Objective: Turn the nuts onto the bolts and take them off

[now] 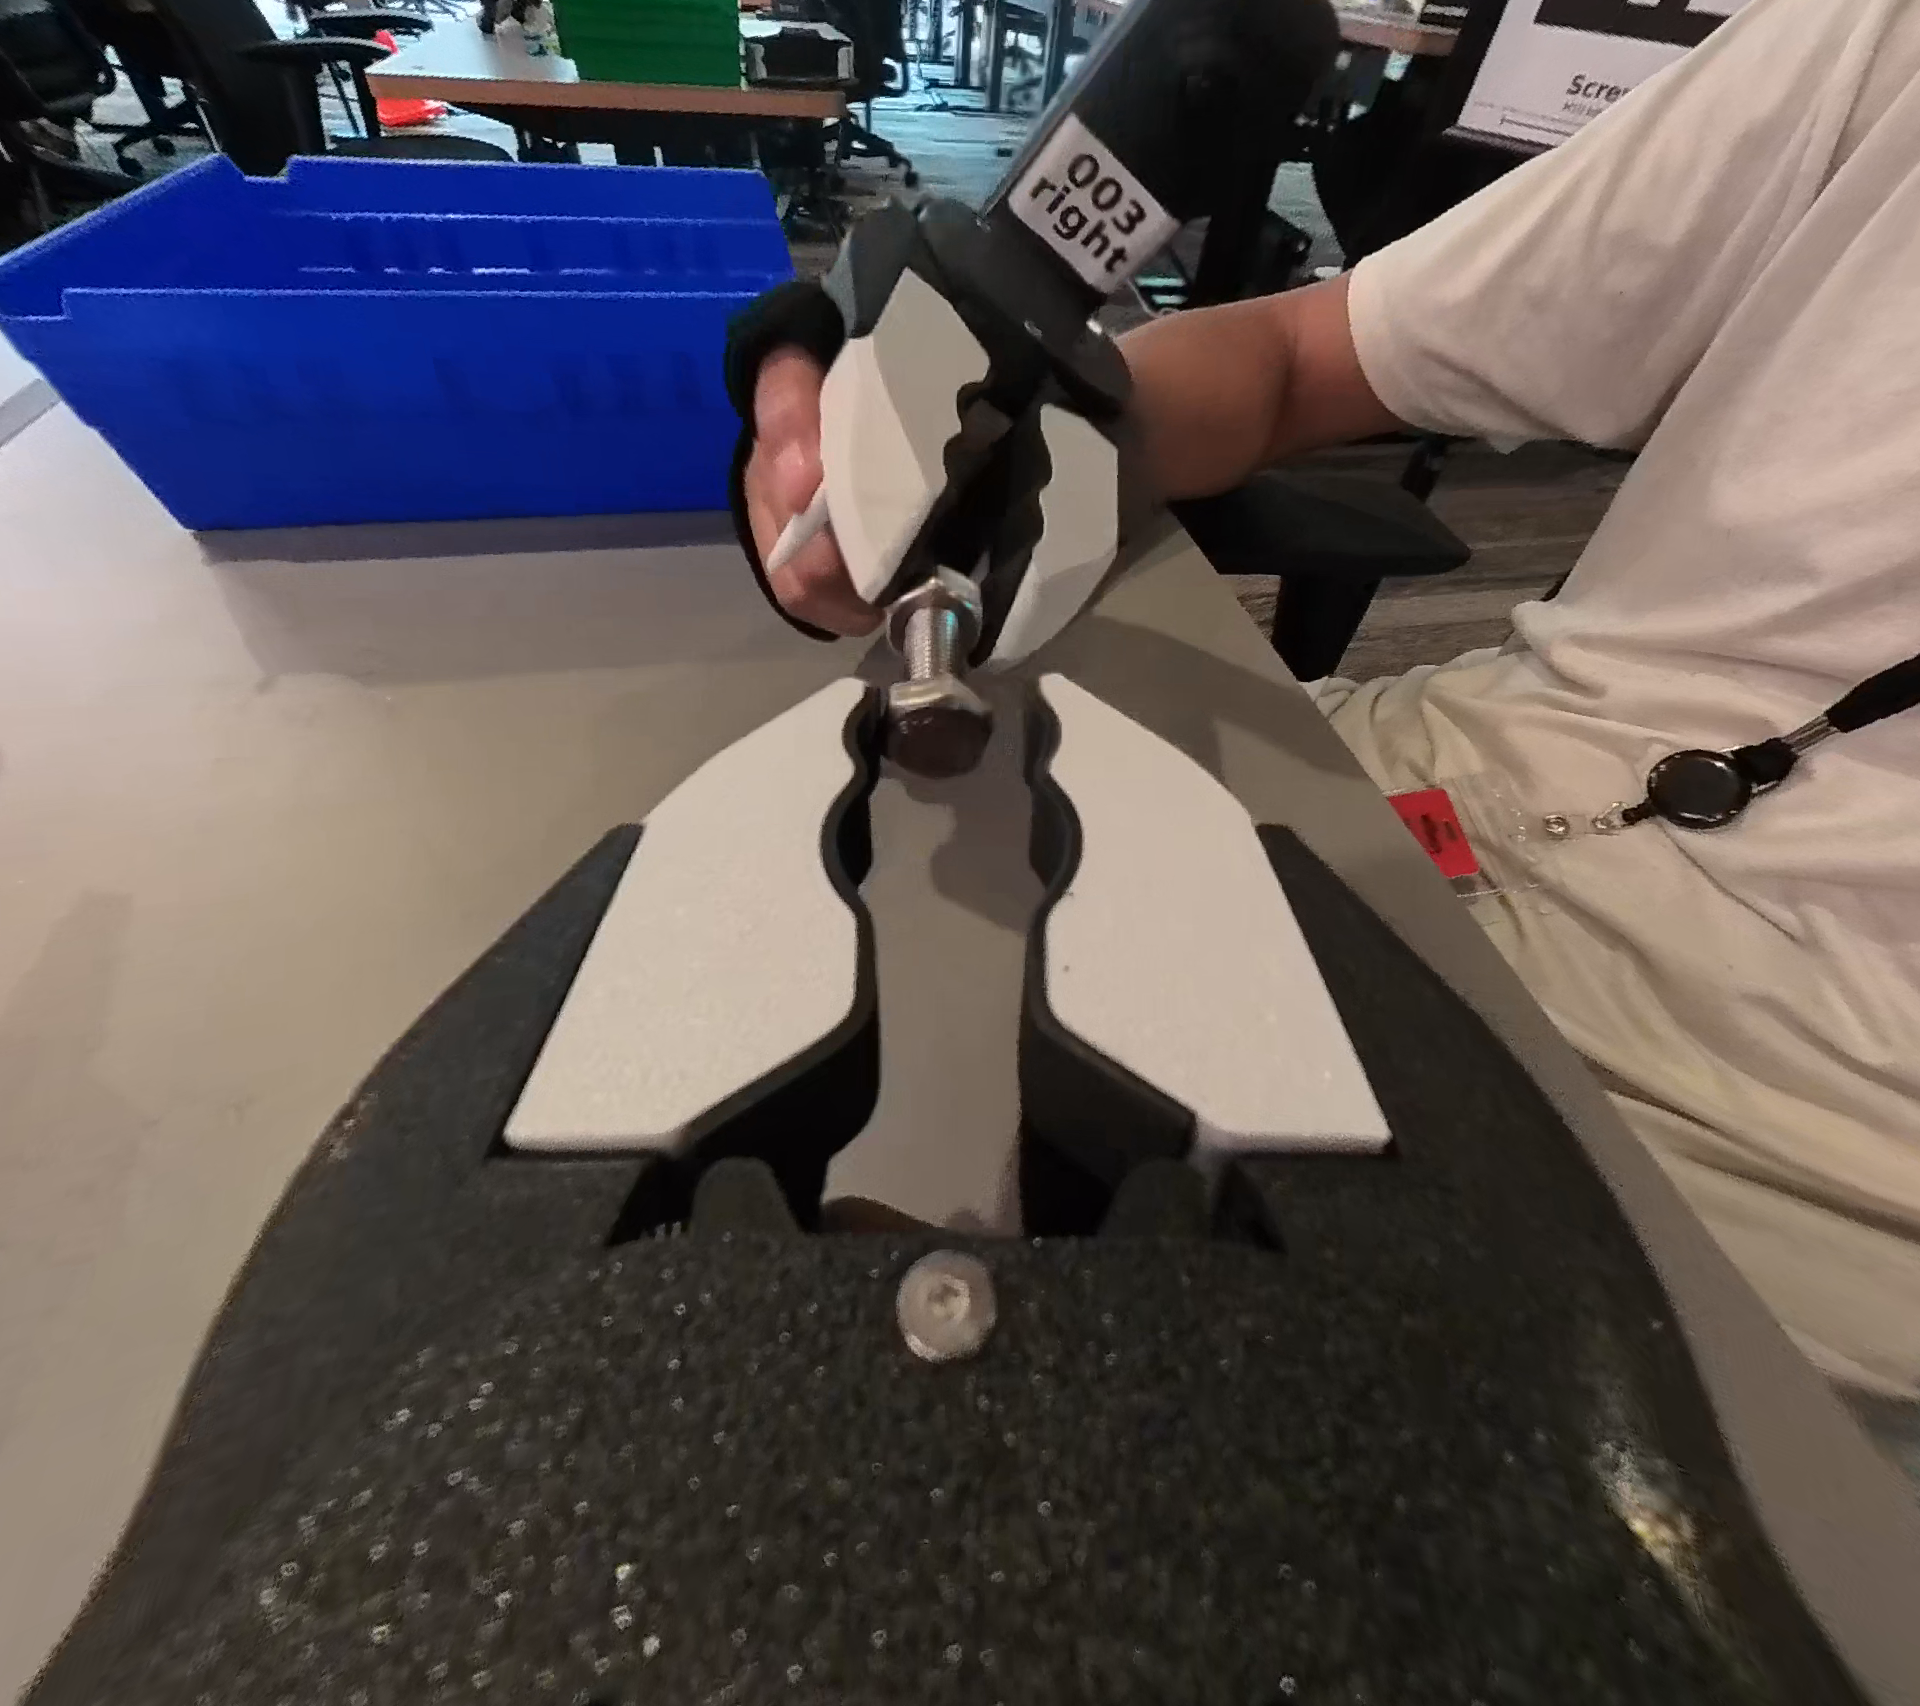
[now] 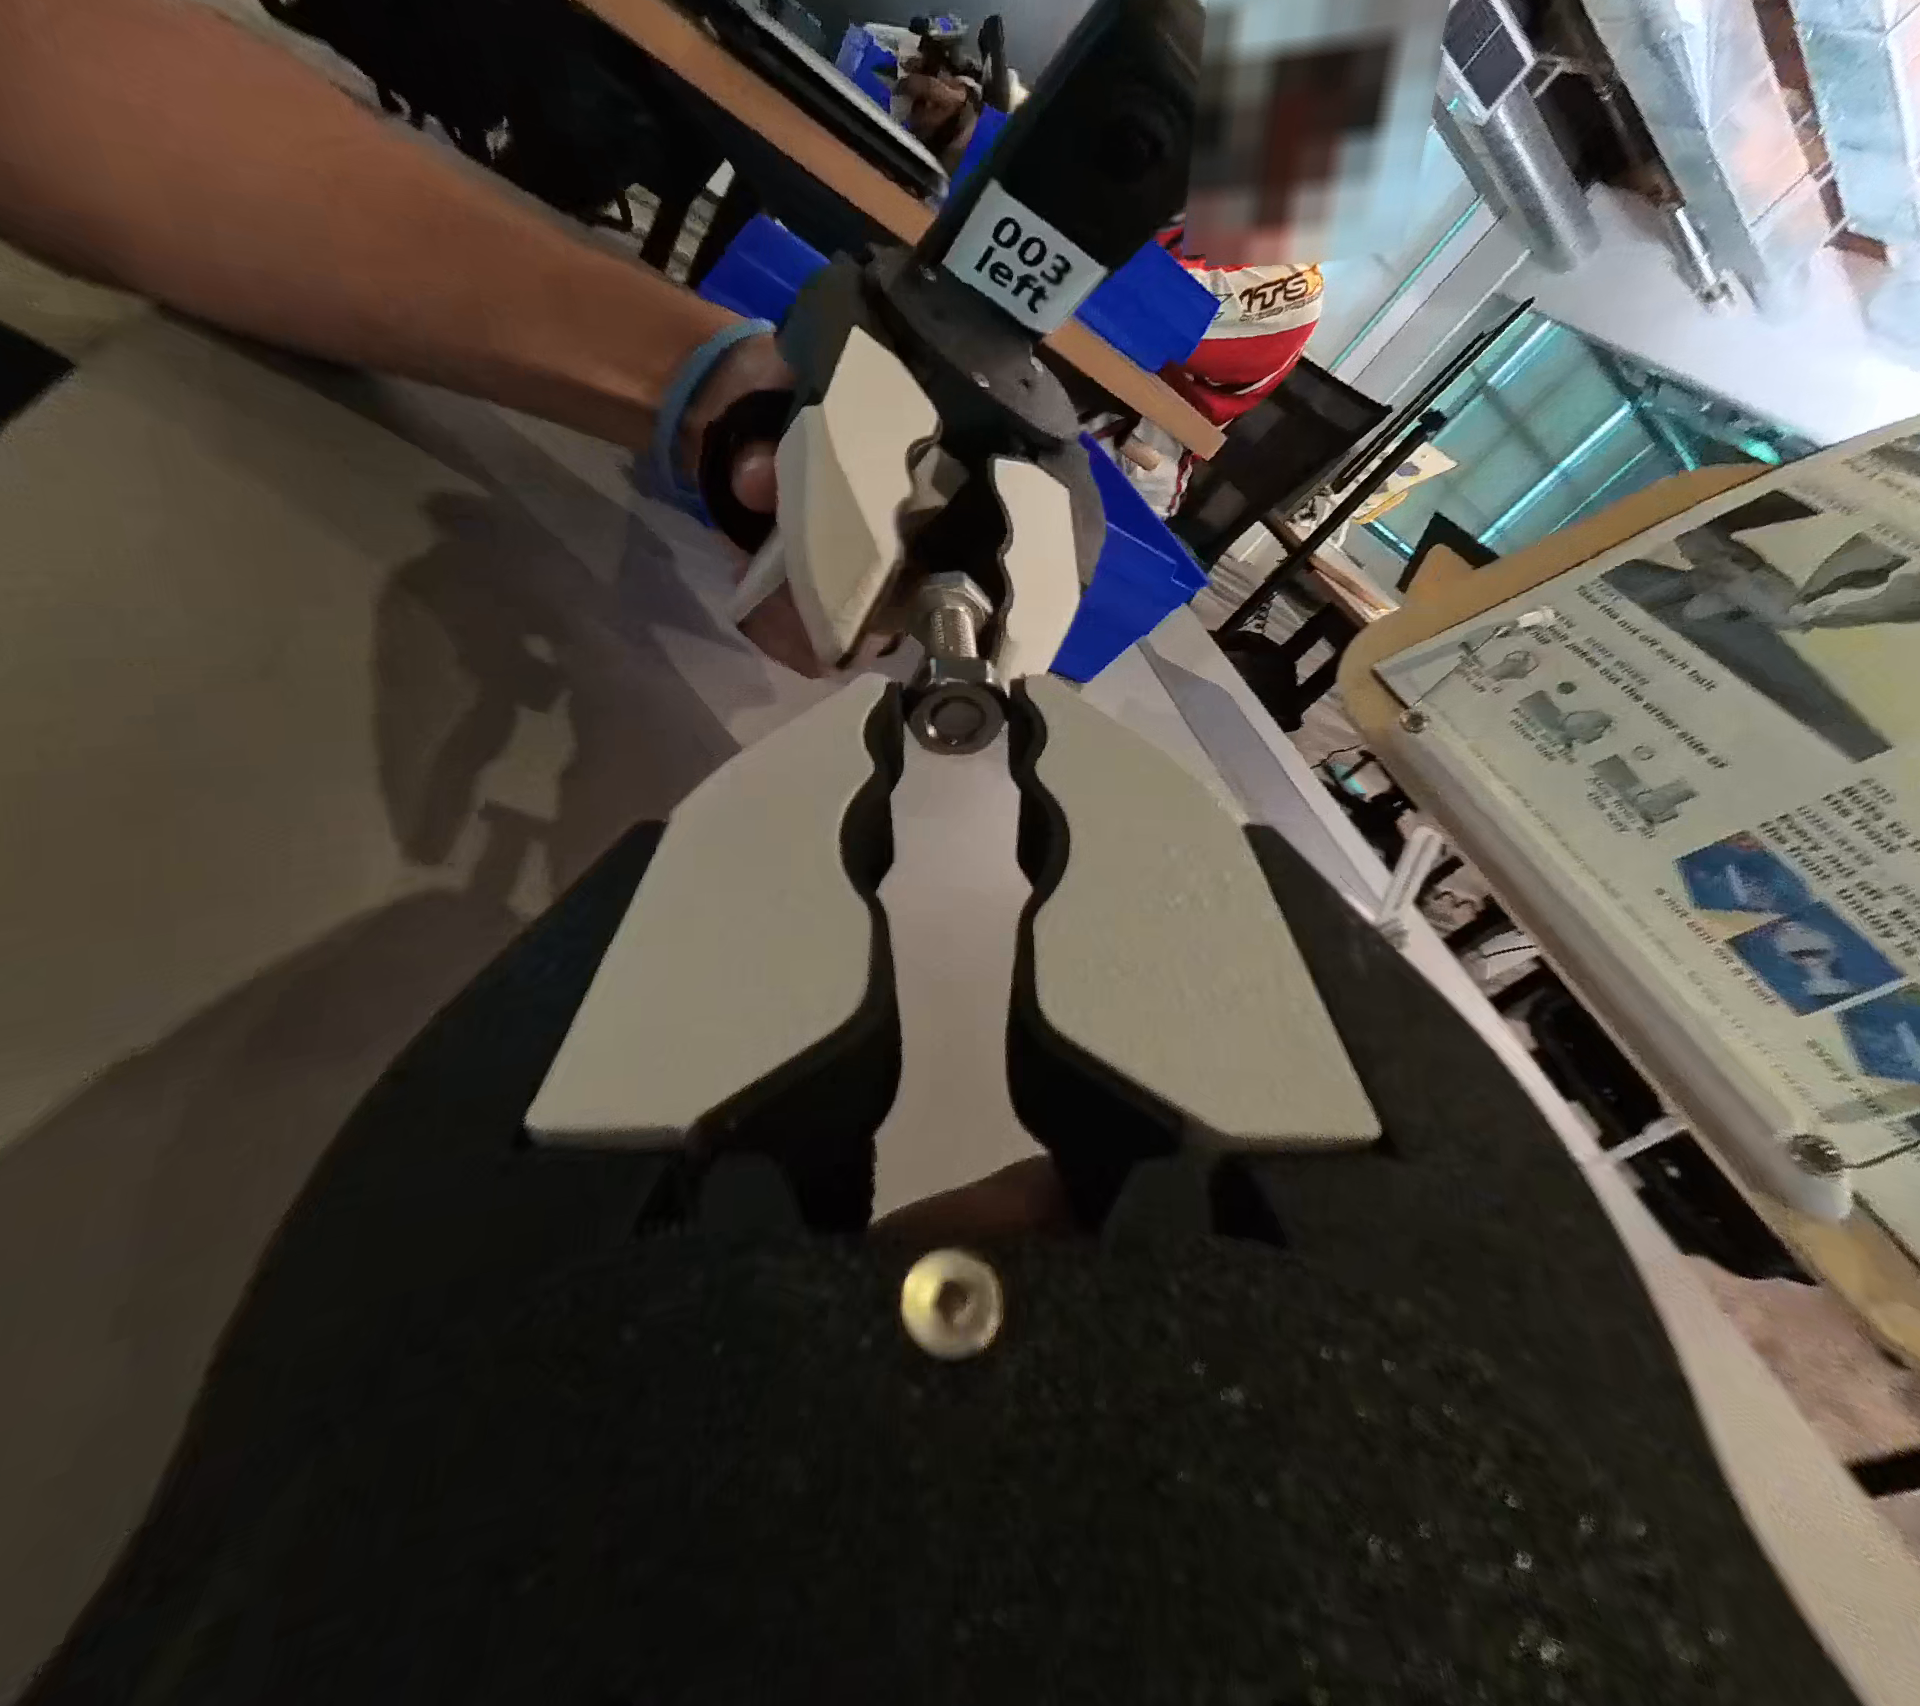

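A steel bolt [image 1: 933,648] is held in the air over the grey table [image 1: 312,877], between my two grippers. My left gripper [image 1: 940,706] is shut on the bolt's hex head [image 1: 935,737]. My right gripper [image 1: 940,612] comes down from above and is shut on the nut [image 1: 935,594] at the far end of the thread. In the right wrist view the right gripper [image 2: 951,709] clamps the nut [image 2: 951,716], with the bolt's end showing in its middle. There the left gripper [image 2: 935,607] holds the bolt head [image 2: 940,591] beyond it.
A blue plastic bin [image 1: 416,368] stands on the table behind and left of the grippers. The table's edge [image 1: 1299,721] runs close on the right, with the person's white shirt [image 1: 1662,513] beyond it. An instruction board [image 2: 1662,825] stands at the right. The grippers are tip to tip, or close to it.
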